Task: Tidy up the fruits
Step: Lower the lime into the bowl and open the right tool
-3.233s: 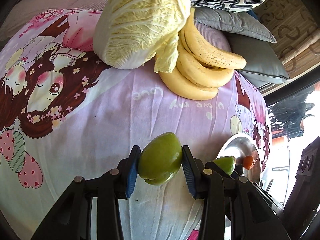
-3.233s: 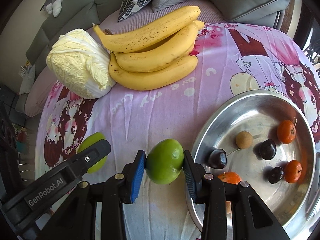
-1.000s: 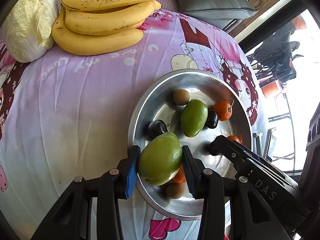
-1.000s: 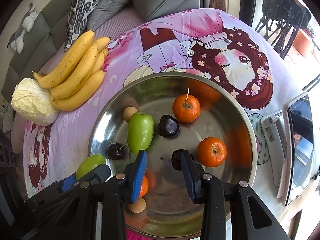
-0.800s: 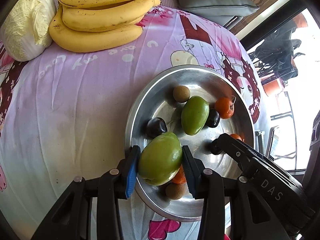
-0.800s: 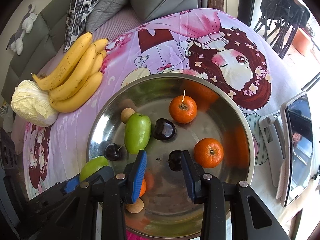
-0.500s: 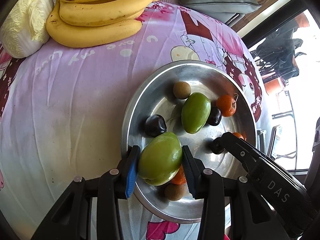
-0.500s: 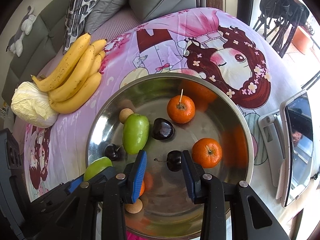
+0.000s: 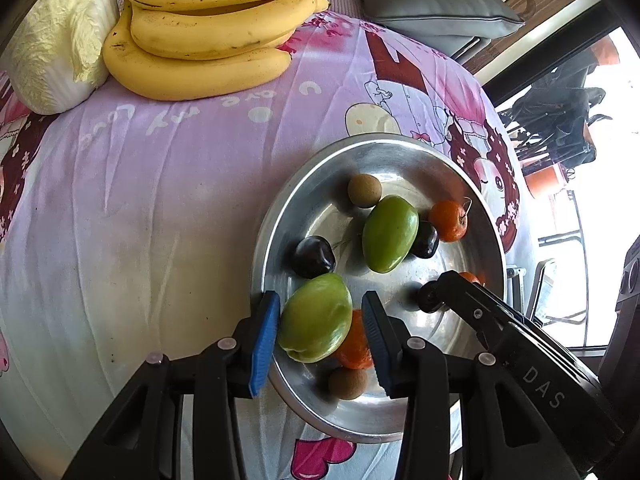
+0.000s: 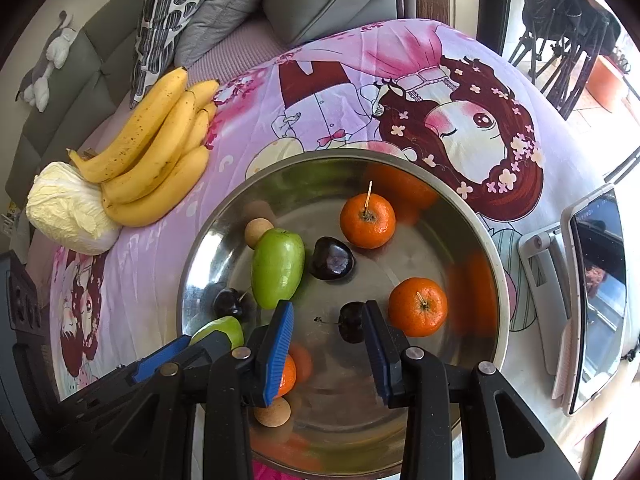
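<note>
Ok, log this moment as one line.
left gripper: shut on green fruit, over metal bowl | right gripper: empty, over bowl | second green fruit: in bowl

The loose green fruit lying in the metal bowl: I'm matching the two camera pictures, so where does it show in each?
Left wrist view: the green fruit lies right of centre, inside the bowl.
Right wrist view: it lies left of centre, just above the tongs.
Shared landmark: the small tan round fruit by its far end, in both views.
</note>
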